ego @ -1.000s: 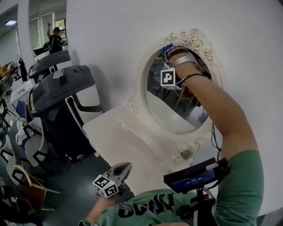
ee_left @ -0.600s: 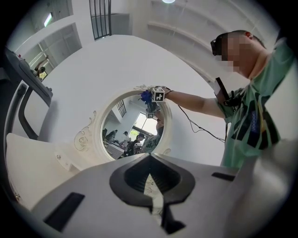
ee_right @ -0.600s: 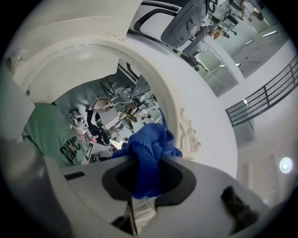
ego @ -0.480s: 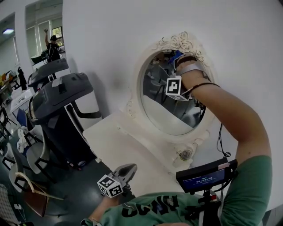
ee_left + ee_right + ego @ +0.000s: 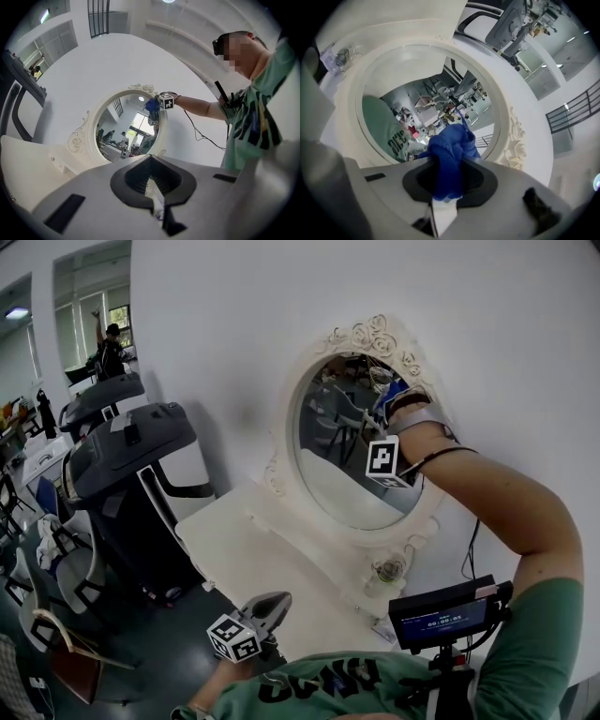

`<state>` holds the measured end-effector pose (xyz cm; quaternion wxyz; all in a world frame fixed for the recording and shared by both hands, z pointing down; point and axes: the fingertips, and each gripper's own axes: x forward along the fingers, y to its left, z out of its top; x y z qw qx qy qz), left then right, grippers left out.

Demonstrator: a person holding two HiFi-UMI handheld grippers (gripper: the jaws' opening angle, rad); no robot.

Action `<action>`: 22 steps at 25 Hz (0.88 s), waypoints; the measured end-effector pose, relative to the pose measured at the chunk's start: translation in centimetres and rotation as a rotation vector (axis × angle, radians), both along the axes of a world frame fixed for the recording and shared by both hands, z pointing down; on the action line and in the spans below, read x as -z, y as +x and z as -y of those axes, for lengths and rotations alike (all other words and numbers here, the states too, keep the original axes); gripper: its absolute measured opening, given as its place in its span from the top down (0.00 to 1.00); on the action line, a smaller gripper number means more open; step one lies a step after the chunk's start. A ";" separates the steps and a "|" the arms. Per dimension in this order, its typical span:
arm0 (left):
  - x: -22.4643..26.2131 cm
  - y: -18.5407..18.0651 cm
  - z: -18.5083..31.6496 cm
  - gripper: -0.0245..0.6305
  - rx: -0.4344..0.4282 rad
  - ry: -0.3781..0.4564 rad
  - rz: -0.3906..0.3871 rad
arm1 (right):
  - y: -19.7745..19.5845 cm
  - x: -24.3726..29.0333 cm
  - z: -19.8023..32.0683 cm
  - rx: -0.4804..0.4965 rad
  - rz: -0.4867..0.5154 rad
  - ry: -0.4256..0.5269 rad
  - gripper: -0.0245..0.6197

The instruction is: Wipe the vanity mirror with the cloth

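The right gripper (image 5: 392, 407) had slid from the top of the mirror (image 5: 337, 460) down along its right edge, its jaws clamped on the blue cloth (image 5: 451, 157) against the glass. The left gripper (image 5: 152, 185) hung low, well apart, with its jaws together and nothing between them.

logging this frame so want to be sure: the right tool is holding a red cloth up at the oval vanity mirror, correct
Not quite: the cloth is blue, not red. The right gripper view shows it pinched in the right tool, up at the oval vanity mirror, as you said.
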<state>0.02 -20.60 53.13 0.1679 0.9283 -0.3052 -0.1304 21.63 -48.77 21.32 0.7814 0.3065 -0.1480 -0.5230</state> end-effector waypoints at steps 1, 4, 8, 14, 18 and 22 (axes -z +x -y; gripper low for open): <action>-0.1 -0.2 -0.2 0.95 0.005 -0.003 -0.002 | -1.2 -0.2 -0.1 0.045 0.025 -0.009 0.85; -0.5 -1.1 -0.6 0.95 0.023 -0.013 -0.005 | -7.1 -1.0 0.6 0.263 0.049 -0.010 0.85; -1.3 -2.5 -1.3 0.95 0.055 -0.019 -0.007 | -13.1 -1.3 4.2 0.400 0.002 0.026 0.85; -2.4 -6.3 -2.6 0.95 0.133 -0.057 -0.011 | -16.1 -2.4 10.7 0.379 0.010 0.041 0.85; -3.5 -8.0 -3.1 0.95 0.171 -0.074 -0.015 | -17.8 -2.0 13.1 0.390 -0.017 0.075 0.85; -3.8 -9.0 -3.2 0.95 0.193 -0.078 -0.017 | -17.4 -1.5 15.1 0.339 -0.020 0.084 0.85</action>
